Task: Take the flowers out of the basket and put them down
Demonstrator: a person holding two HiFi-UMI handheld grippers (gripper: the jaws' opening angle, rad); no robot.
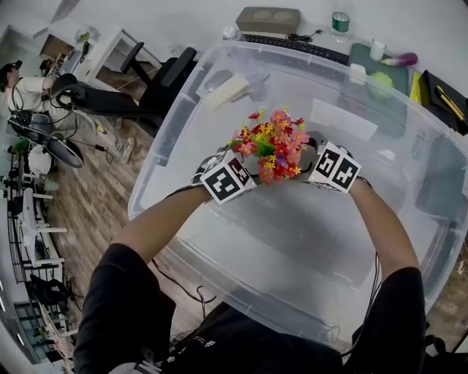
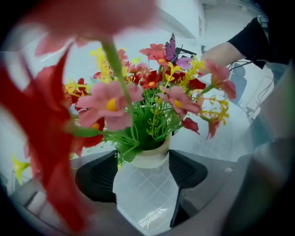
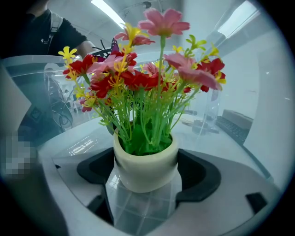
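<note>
A bunch of red, pink and yellow artificial flowers stands in a small cream pot inside a large clear plastic bin. My right gripper is shut on the pot, one dark pad pressed against each side. From the opposite side my left gripper stands open with the same pot at its tips, its pads not pressing on it. Blurred petals fill the left of the left gripper view. In the head view both marker cubes flank the bouquet, the left gripper and the right gripper reaching under the blooms.
The bin's bare floor spreads toward me, its walls rising all round. Behind the bin lie a keyboard, a bottle and green items. An office chair stands at the left, and a person sits farther off.
</note>
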